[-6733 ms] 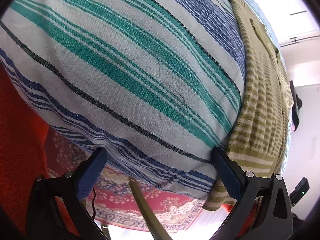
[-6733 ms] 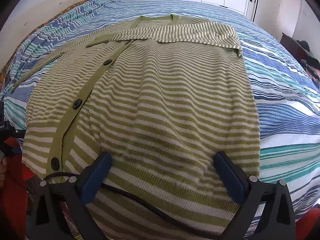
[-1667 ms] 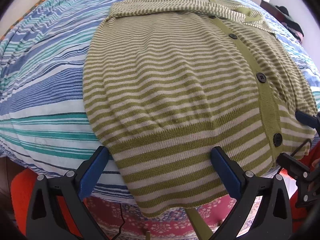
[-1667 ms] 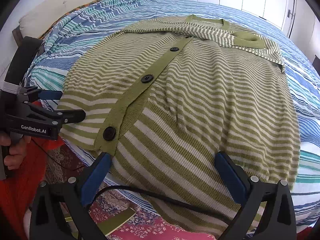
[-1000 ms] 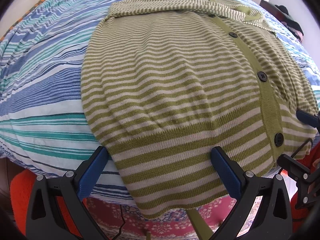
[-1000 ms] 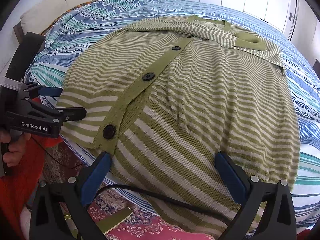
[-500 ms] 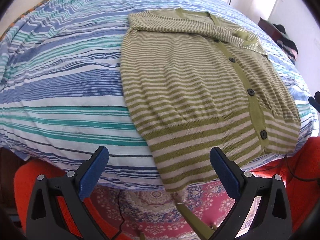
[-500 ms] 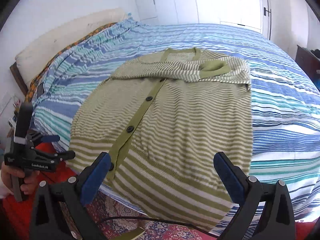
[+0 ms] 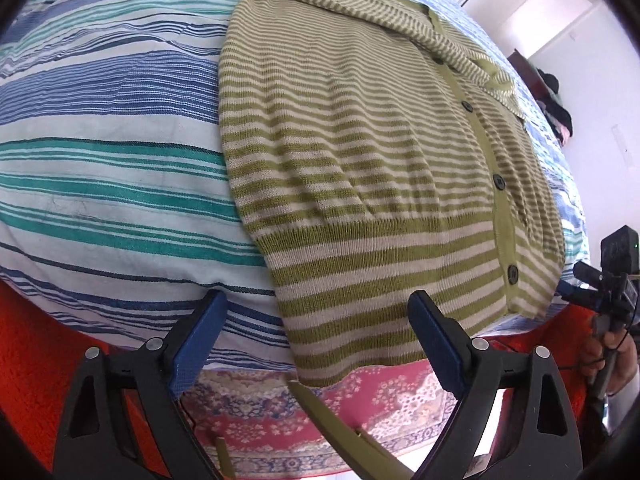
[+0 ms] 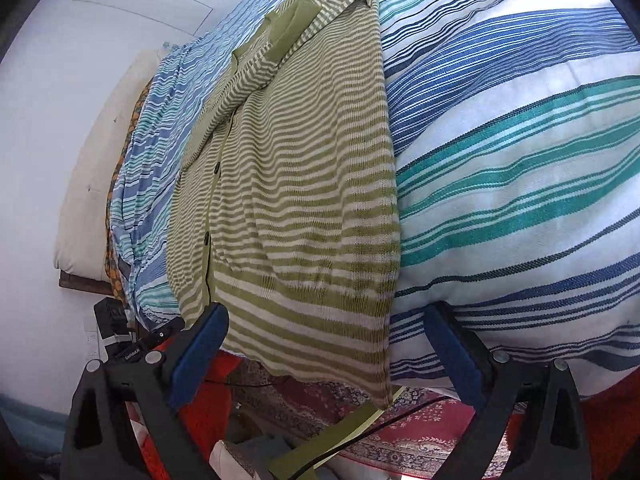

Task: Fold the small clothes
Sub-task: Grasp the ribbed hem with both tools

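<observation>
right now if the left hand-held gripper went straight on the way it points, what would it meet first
Most likely the hanging hem of the striped cardigan, which drapes over the edge of the bed between the open fingers of the left hand-held gripper. Its left finger lines up with bare bedsheet instead. Depth is hard to judge here.

The left gripper [image 9: 316, 334] hangs with jaws spread wide, gripping nothing. The right gripper [image 10: 326, 346] does likewise, tilted, a hand [image 9: 612, 360] clutching its handle.
</observation>
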`<state>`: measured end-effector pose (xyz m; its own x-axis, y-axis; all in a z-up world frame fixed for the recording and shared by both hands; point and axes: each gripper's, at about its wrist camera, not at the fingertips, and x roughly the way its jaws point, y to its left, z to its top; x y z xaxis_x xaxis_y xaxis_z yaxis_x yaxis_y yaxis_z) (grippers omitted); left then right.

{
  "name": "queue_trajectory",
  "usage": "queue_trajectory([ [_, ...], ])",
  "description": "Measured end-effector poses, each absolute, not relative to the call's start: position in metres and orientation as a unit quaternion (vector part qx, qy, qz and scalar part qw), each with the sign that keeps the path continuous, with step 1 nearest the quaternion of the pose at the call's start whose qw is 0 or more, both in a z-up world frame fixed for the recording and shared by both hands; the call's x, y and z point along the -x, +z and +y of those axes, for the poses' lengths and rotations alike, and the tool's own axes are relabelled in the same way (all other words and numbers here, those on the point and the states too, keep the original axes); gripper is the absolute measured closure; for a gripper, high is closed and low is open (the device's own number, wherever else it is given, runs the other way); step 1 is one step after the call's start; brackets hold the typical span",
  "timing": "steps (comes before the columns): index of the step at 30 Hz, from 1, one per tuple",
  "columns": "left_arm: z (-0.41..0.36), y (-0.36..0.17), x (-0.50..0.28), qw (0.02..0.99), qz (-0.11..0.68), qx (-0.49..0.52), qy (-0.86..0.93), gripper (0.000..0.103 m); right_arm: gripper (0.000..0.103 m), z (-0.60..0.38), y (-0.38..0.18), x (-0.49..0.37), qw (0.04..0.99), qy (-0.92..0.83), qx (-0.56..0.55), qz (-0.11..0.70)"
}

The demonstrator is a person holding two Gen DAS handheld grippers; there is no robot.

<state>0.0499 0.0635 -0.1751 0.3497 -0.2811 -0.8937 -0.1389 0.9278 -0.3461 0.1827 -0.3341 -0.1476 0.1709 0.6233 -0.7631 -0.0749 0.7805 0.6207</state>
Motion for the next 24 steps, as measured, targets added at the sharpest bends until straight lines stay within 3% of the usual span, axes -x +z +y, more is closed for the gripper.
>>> queue_trajectory([
  [1, 0.065, -0.176, -0.050, 0.798, 0.570, 0.190, -0.046, 0.029, 0.009, -0.327, -0.149, -0.183, 0.722, 0.257, -0.220, 0.603],
  [2, 0.067, -0.177, -0.049, 0.793, 0.573, 0.201, -0.052, 0.044, 0.014, -0.322, -0.149, -0.181, 0.718, 0.269, -0.208, 0.607],
  [3, 0.070, -0.177, -0.047, 0.789, 0.575, 0.212, -0.054, 0.063, 0.024, -0.319, -0.148, -0.179, 0.719, 0.269, -0.195, 0.611],
  [5, 0.076, -0.178, -0.045, 0.780, 0.582, 0.225, -0.051, 0.087, 0.046, -0.321, -0.150, -0.179, 0.717, 0.265, -0.190, 0.617],
  [6, 0.078, -0.179, -0.044, 0.776, 0.583, 0.235, -0.052, 0.093, 0.075, -0.324, -0.152, -0.179, 0.713, 0.262, -0.199, 0.619],
  [7, 0.079, -0.177, -0.043, 0.775, 0.583, 0.240, -0.051, 0.094, 0.091, -0.327, -0.152, -0.179, 0.709, 0.261, -0.206, 0.622],
  [8, 0.079, -0.174, -0.042, 0.775, 0.583, 0.239, -0.051, 0.096, 0.093, -0.328, -0.152, -0.179, 0.706, 0.264, -0.212, 0.622],
  [12, 0.078, -0.165, -0.041, 0.782, 0.580, 0.223, -0.049, 0.092, 0.094, -0.324, -0.143, -0.179, 0.710, 0.271, -0.219, 0.613],
  [13, 0.077, -0.168, -0.043, 0.783, 0.583, 0.214, -0.037, 0.087, 0.090, -0.326, -0.145, -0.181, 0.709, 0.268, -0.225, 0.612],
  [15, 0.080, -0.175, -0.044, 0.782, 0.589, 0.204, -0.016, 0.060, 0.084, -0.326, -0.151, -0.184, 0.705, 0.256, -0.230, 0.620],
  [16, 0.082, -0.177, -0.043, 0.782, 0.589, 0.203, -0.010, 0.056, 0.076, -0.324, -0.155, -0.184, 0.702, 0.255, -0.233, 0.623],
  [19, 0.084, -0.175, -0.042, 0.787, 0.585, 0.197, -0.008, 0.046, 0.075, -0.321, -0.160, -0.183, 0.702, 0.253, -0.225, 0.627],
  [21, 0.082, -0.175, -0.041, 0.791, 0.583, 0.184, -0.002, 0.034, 0.075, -0.319, -0.157, -0.182, 0.707, 0.252, -0.215, 0.626],
  [24, 0.077, -0.180, -0.045, 0.790, 0.588, 0.174, -0.004, 0.031, 0.074, -0.314, -0.157, -0.180, 0.709, 0.251, -0.199, 0.628],
])
